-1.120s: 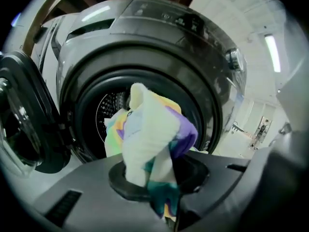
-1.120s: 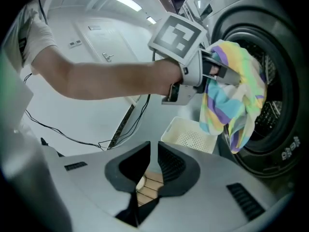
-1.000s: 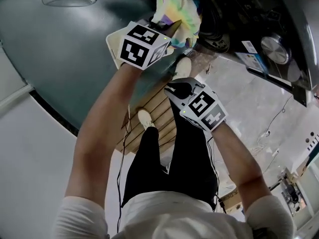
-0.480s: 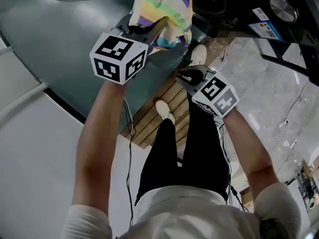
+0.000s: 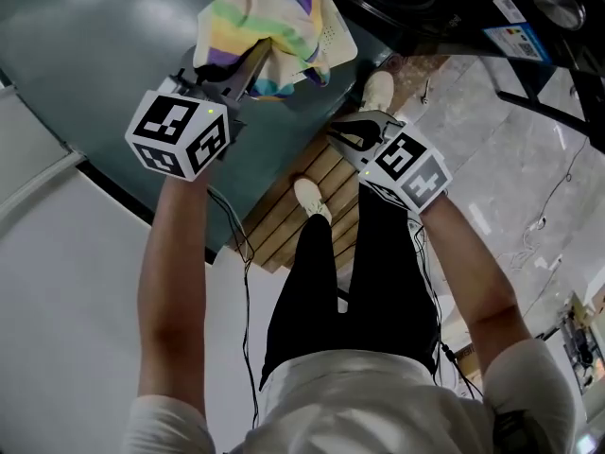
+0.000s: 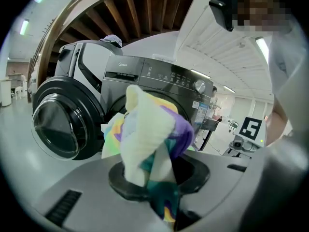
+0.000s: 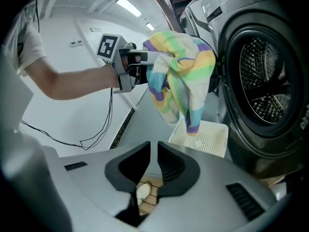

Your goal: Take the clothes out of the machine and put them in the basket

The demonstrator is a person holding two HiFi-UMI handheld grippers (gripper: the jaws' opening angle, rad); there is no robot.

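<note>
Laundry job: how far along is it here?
Done: a colourful garment is out of the washing machine. In hand: the left hand-held gripper is clamped on it, holding it up near the white basket. Left: dropping it in; what shows of the basket is empty.

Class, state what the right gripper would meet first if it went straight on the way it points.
Probably the grey floor just short of the white basket, though depth is unclear; the striped cloth hangs above that line.
</note>
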